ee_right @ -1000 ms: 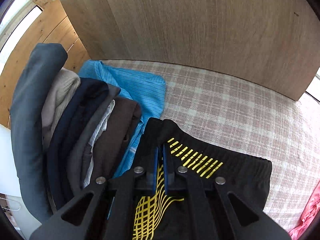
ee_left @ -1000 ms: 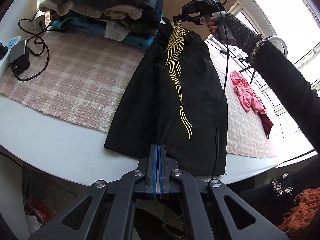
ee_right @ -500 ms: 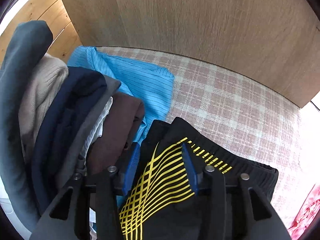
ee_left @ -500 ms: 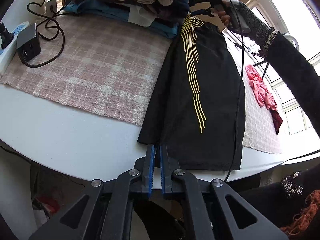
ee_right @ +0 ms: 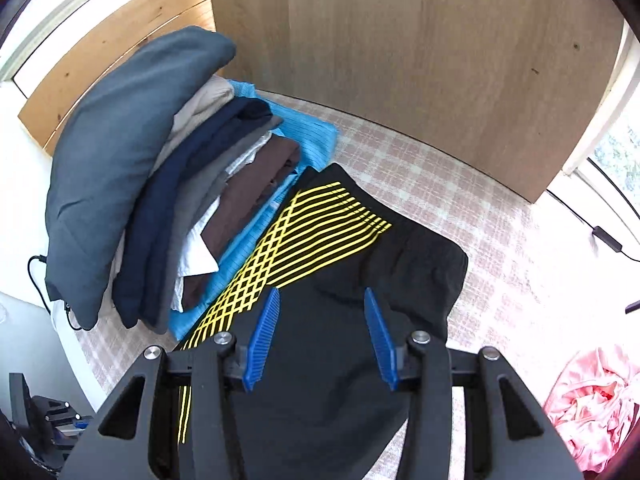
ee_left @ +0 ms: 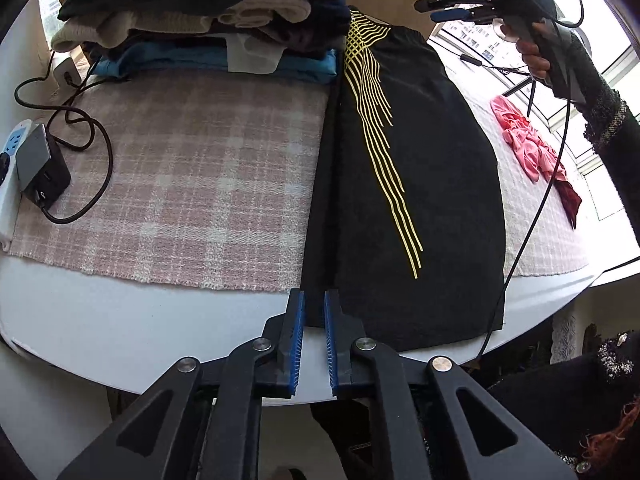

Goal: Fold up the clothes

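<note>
Black shorts with yellow lines [ee_left: 420,184] lie flat and lengthwise on the pink plaid cloth [ee_left: 192,184], the hem at the table's near edge. My left gripper [ee_left: 314,300] hovers at the hem's left corner. Its jaws are opening a narrow gap and nothing is between the pads. My right gripper [ee_right: 320,300] stands open above the waistband end of the shorts [ee_right: 340,380] and holds nothing. In the left wrist view, a hand holds the right gripper [ee_left: 452,6] raised clear of the waistband.
A stack of folded clothes [ee_left: 200,12] touches the shorts' waistband on the left [ee_right: 160,200]. A crumpled pink garment [ee_left: 528,148] lies to the right. A power strip and adapter with cables [ee_left: 40,168] sit at the far left. A wooden board [ee_right: 400,60] stands behind the table [ee_left: 120,320].
My right gripper let go of the waistband, opened and rose. My left gripper went from shut on the hem to slightly apart, and the shorts now lie flat.
</note>
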A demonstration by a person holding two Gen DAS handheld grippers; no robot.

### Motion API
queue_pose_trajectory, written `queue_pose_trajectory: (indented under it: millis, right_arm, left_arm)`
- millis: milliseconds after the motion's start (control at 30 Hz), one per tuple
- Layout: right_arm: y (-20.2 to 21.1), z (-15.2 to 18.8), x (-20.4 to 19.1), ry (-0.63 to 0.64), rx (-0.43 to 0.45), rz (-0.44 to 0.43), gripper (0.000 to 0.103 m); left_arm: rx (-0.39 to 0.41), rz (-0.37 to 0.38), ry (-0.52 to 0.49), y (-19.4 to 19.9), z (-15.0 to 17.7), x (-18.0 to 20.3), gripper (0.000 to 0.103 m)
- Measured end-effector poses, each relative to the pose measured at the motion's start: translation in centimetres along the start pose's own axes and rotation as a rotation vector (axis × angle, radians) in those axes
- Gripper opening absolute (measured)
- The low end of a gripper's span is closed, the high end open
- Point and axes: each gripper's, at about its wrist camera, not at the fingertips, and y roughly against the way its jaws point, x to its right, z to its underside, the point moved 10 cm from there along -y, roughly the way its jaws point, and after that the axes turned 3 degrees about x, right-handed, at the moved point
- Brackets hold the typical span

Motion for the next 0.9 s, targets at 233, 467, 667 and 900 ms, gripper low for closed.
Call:
queue_pose_trajectory:
  millis: [233, 467, 667, 900]
  right_arm:
    - [-5.8, -4.3, 0.3, -0.099, -0.078, 0.004, 0.044]
    - [-11.1, -3.6, -1.1, -0.169, -0.221, -0.046, 0.044]
    - [-11.4, -4.1, -1.3, -0.163, -0.223, -0.019, 0.038]
    - [-10.7, -3.5, -0.8, -0.122, -0.208, -0.03, 0.004]
  left_arm:
    - [-0.021, -0.001, 0.014, -0.9, 0.9, 1.2, 0.008]
    - [-0.004, -0.034, 0.094, -0.2, 1.8, 0.7, 0.008]
    - [0.019, -0.041, 0.138, 0.2, 2.1, 0.0, 0.008]
    - [-0.001, -0.068, 0.1, -0.2, 2.9, -0.3, 0.012]
